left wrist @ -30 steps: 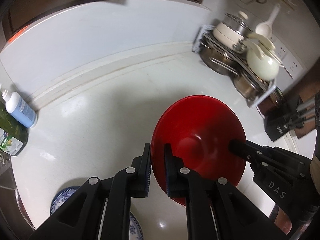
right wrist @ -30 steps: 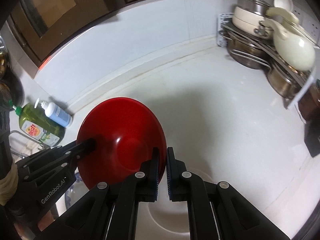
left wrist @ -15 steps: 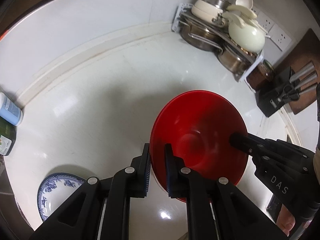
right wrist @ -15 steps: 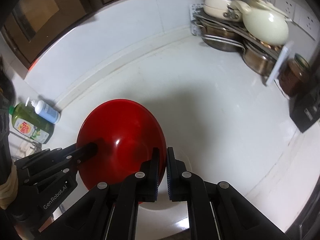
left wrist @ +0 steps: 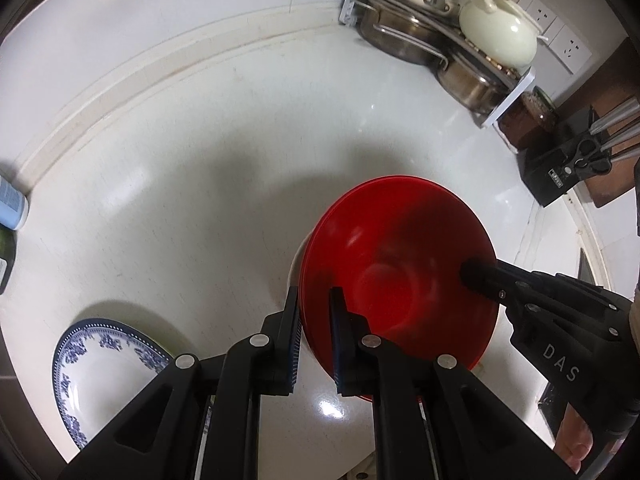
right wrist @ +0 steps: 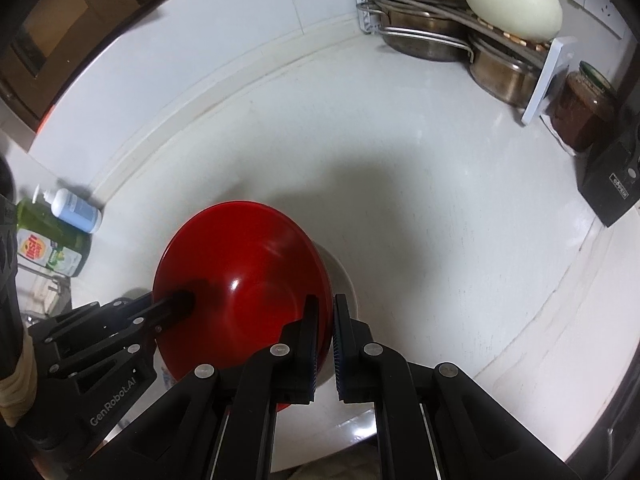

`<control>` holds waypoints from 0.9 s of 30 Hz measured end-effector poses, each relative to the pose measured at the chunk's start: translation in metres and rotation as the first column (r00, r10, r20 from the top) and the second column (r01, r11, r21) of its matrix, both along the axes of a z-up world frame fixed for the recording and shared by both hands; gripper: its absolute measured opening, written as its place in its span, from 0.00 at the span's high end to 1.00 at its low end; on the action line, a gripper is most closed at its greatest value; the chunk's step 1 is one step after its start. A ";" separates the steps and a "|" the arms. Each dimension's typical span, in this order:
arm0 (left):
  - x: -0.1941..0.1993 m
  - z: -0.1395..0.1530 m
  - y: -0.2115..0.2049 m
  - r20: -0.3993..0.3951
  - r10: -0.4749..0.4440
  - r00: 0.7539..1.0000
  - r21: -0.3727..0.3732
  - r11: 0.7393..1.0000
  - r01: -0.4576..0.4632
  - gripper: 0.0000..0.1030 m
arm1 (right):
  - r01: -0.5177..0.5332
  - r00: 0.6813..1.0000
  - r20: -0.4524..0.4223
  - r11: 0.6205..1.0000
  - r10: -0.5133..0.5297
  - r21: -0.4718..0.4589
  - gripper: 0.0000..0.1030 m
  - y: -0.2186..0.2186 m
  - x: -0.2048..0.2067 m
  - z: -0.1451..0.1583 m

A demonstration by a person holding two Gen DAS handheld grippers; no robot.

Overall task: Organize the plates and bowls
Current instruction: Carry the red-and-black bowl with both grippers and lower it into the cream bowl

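A glossy red bowl (left wrist: 396, 276) hangs just above the white counter, held by opposite rims. My left gripper (left wrist: 316, 304) is shut on its left rim, and in the right wrist view it (right wrist: 176, 304) reaches in from the left. My right gripper (right wrist: 326, 312) is shut on the bowl's (right wrist: 244, 276) right rim, and in the left wrist view it (left wrist: 474, 274) comes in from the right. A white dish (right wrist: 342, 280) sits on the counter right under the bowl, mostly hidden. A blue-patterned white plate (left wrist: 108, 368) lies at the lower left.
A rack (left wrist: 504, 96) of steel pots and cream lidded pots fills the back right corner, with a dark jar (right wrist: 584, 108) and a black knife block (left wrist: 564, 168) beside it. A blue pump bottle (right wrist: 76, 212) and a green dish soap bottle (right wrist: 44, 244) stand at the left.
Both grippers have come down and forward together with the red bowl in them. The white dish's edge now shows under the bowl, and the blue-patterned plate has come further into view.
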State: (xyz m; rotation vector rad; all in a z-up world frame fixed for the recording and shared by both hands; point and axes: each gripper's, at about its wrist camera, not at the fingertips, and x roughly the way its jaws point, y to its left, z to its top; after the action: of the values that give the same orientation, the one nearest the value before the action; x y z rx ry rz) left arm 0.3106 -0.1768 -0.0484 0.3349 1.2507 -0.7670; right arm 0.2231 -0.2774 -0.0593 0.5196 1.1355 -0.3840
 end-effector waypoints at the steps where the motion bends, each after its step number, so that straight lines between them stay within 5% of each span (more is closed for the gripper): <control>1: -0.001 -0.002 0.000 -0.004 -0.001 1.000 0.005 1.000 0.001 0.87 | -0.002 1.000 -0.005 1.000 0.002 0.001 0.92 0.000 0.000 -0.002; 21: -0.002 -0.023 -0.012 -0.029 -0.004 1.000 0.045 0.999 0.006 0.85 | -0.002 0.999 -0.048 0.999 0.004 0.037 0.92 -0.005 -0.001 -0.030; 27: -0.001 -0.023 -0.010 -0.055 -0.005 0.998 0.029 1.000 0.007 0.78 | -0.017 0.999 -0.047 0.999 0.019 0.040 0.91 -0.006 -0.001 -0.031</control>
State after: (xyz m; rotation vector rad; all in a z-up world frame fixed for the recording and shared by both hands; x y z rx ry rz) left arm 0.3098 -0.1872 -0.0713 0.3430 1.3142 -0.7684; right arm 0.2221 -0.2830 -0.0900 0.5369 1.1950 -0.3606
